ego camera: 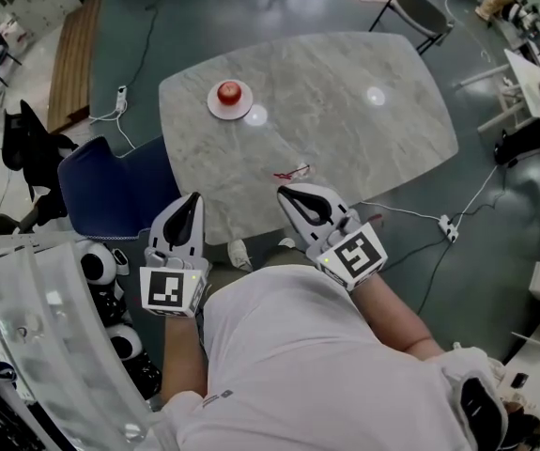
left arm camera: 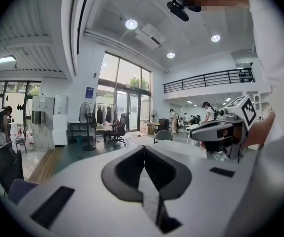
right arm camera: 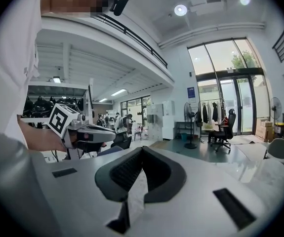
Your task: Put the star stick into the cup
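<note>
Marble table (ego camera: 345, 134), apple (ego camera: 229, 92) on plate (ego camera: 215, 111), left gripper (ego camera: 194, 197), right gripper (ego camera: 285, 192) closed

"What sits on the table (ego camera: 345, 130)?"
"A red apple (ego camera: 229, 92) on a white plate (ego camera: 241, 112), near the table's far left corner."
"And around the table?"
"A blue chair (ego camera: 110, 191) by its left side, a dark chair (ego camera: 422, 12) past its far side, and a power strip (ego camera: 449, 226) on the floor to its right."

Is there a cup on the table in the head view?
No, the table bears only a plate with a red fruit on it and a thin red thing near its near edge.
</note>
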Demonstrator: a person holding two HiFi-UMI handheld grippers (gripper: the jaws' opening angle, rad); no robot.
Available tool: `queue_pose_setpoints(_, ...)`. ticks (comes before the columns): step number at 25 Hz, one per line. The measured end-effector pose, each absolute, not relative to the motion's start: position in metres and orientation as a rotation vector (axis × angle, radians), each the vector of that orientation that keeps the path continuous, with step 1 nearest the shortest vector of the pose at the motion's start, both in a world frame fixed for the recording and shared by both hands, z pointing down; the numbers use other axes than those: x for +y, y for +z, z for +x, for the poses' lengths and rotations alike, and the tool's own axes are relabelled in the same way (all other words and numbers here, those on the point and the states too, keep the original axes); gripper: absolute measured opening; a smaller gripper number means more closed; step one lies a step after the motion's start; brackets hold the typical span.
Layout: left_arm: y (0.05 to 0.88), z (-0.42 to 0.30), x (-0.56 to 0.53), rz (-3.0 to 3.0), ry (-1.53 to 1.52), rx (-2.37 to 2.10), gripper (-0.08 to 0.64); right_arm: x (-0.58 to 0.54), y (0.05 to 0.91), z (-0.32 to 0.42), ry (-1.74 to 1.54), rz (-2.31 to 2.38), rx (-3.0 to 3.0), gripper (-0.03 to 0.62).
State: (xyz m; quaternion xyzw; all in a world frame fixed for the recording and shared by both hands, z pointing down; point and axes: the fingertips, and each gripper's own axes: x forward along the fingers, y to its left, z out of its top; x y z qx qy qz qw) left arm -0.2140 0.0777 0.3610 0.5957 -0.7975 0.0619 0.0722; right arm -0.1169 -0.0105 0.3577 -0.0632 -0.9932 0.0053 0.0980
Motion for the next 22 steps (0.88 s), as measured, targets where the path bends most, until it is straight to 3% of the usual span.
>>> queue_pose_setpoints(22,0.360,-0.199,0.064,1.871,0.210,-2.319,0.005,-0.017,0.353,-0.105,-0.010,-0.120,-2.924,0.009)
